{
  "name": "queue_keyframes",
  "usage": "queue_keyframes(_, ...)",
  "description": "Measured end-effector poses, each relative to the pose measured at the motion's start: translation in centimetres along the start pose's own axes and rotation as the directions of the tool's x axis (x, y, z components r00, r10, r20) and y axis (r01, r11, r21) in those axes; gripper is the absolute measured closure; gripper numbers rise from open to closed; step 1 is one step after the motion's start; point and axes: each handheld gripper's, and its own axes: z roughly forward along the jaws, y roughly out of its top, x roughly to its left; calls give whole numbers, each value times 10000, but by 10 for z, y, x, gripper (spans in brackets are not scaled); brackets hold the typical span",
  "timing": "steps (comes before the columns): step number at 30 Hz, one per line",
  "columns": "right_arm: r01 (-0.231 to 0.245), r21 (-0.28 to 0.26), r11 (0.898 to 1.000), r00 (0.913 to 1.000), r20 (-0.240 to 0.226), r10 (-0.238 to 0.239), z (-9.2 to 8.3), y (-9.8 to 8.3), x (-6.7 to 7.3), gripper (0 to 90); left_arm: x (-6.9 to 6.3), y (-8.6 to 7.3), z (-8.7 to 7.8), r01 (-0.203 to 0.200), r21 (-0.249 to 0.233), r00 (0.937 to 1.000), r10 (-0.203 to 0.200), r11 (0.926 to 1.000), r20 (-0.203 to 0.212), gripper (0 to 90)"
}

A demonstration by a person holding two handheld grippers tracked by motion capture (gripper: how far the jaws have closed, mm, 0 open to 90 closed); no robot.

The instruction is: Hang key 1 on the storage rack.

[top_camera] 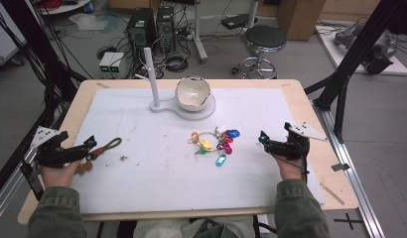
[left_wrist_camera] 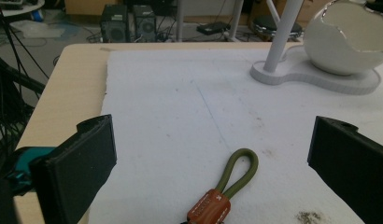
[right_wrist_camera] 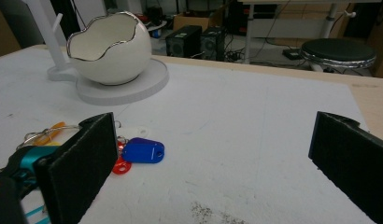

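A bunch of coloured key tags on a ring [top_camera: 214, 143] lies on the white mat [top_camera: 157, 163] in the middle; its blue tag [right_wrist_camera: 143, 150] shows just past my right jaw. An olive cord loop with a brown leather tab [top_camera: 103, 147] lies at the left; the loop [left_wrist_camera: 236, 173] rests on the mat between my left jaws. My left gripper [top_camera: 92, 143] is open, its tips over the tab end of the loop. My right gripper [top_camera: 261, 138] is open with nothing between its jaws, a short way right of the key tags.
A white eggshell-shaped bowl [top_camera: 192, 93] sits on a white base with an upright peg stand [top_camera: 151, 77] at the back middle. Bare wood table edge [top_camera: 320, 134] borders the mat. A stool [top_camera: 265, 42] and computer cases [top_camera: 141, 27] stand on the floor beyond.
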Motion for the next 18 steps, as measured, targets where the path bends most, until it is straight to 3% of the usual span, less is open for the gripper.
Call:
queue_keyframes(5,28,87,10000,10000,-37,-27,1,0,1,5,1,-2,4,-69,472,9998,60,9989,183,17)
queue_keyframes(11,60,153,9999,10000,-69,-59,1,-1,1,5,1,-2,6,-50,620,9996,34,9981,266,17)
queue_keyframes(18,102,217,9997,9999,-134,-99,2,-1,2,5,-1,-3,10,-111,1122,9990,62,9936,437,17)
